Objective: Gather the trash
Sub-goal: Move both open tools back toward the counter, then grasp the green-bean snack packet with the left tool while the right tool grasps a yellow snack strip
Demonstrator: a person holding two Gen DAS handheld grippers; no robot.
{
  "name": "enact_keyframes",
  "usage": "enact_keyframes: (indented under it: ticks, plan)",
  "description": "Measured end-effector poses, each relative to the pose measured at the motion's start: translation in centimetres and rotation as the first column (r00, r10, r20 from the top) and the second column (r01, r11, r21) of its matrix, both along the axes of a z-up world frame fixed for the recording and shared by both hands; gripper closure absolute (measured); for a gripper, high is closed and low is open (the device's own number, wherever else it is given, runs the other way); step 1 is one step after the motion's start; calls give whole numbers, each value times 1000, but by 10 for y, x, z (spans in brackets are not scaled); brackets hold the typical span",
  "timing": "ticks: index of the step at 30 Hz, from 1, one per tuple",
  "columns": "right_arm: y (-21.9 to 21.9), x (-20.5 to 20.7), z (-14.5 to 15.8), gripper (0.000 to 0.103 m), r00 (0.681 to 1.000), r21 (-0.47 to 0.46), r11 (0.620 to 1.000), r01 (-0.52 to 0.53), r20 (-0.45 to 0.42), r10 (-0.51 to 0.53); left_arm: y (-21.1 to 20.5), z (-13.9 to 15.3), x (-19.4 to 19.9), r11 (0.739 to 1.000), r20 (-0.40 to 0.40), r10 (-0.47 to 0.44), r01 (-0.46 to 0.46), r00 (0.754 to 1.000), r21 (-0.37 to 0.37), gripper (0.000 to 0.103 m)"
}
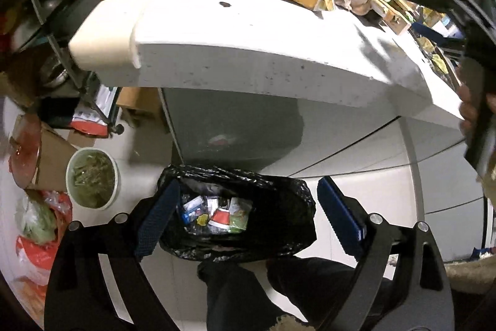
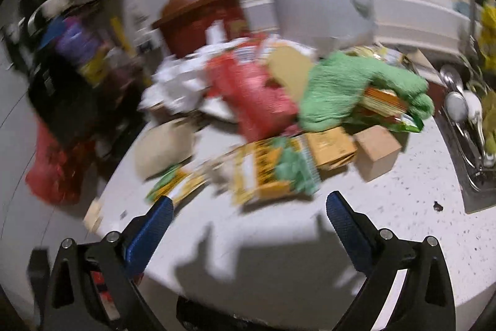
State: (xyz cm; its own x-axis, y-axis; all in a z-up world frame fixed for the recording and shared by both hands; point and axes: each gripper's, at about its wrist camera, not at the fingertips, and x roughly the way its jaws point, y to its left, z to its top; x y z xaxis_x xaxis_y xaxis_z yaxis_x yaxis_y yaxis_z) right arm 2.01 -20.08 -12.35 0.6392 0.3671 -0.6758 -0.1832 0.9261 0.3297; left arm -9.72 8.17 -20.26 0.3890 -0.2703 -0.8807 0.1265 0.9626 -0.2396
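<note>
Blue-padded jaws of the left gripper (image 1: 248, 217) stand wide apart with nothing between them, hanging above a bin lined with a black trash bag (image 1: 238, 216) on the floor. Inside the bag lie small wrappers and a red-and-white cup (image 1: 220, 217). The bin stands at the foot of the white surface (image 1: 248, 51), and a bowl of greenish scraps (image 1: 92, 177) sits on the floor to its left.

Jaws of the right gripper (image 2: 249, 214) are likewise spread wide and hold nothing, hovering over the bare front part of the speckled surface (image 2: 387, 207). Just beyond them lies the trash pile, blurred: a yellow-and-green snack wrapper (image 2: 272, 169), a small brown box (image 2: 376, 151), a green cloth (image 2: 356, 89) and a red packet (image 2: 251, 95). Behind the pile stand a brown lidded pot (image 2: 198, 11) and a white rice cooker (image 2: 322, 5). A sink with spoons (image 2: 465, 126) lies at the right edge.
</note>
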Motion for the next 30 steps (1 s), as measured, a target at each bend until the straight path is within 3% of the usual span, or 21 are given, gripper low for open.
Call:
enact_keyframes:
  ticks: [7, 14, 17, 18, 20, 26, 30]
  plan:
    - [-7, 35, -24, 10, 997, 77, 997, -14, -77, 20, 15, 0, -6, 998, -35, 63, -63, 997, -15, 15]
    - [-10, 37, -31, 58, 989, 186, 981, -46, -128, 70, 14, 3, -4, 998, -32, 60, -60, 998, -15, 15]
    - [-16, 30, -25, 67, 989, 231, 971, -55, -118, 84, 8, 13, -1, 999, -1, 42, -42, 999, -19, 15]
    - [-19, 27, -24, 83, 990, 259, 964, -62, -110, 93, 6, 18, 2, 999, 16, 35, -34, 999, -26, 15]
    - [-25, 22, -20, 87, 989, 326, 944, -52, -116, 95, 2, 27, 8, 999, 42, 27, -25, 999, -34, 15]
    - [-33, -4, -6, 87, 991, 377, 924, -64, -82, 102, -24, 63, 52, 999, 167, -7, 15, 986, -47, 15]
    - [-39, -19, 3, 87, 992, 408, 911, -61, -72, 99, -46, 74, 90, 999, 239, -32, 33, 970, 2, 15]
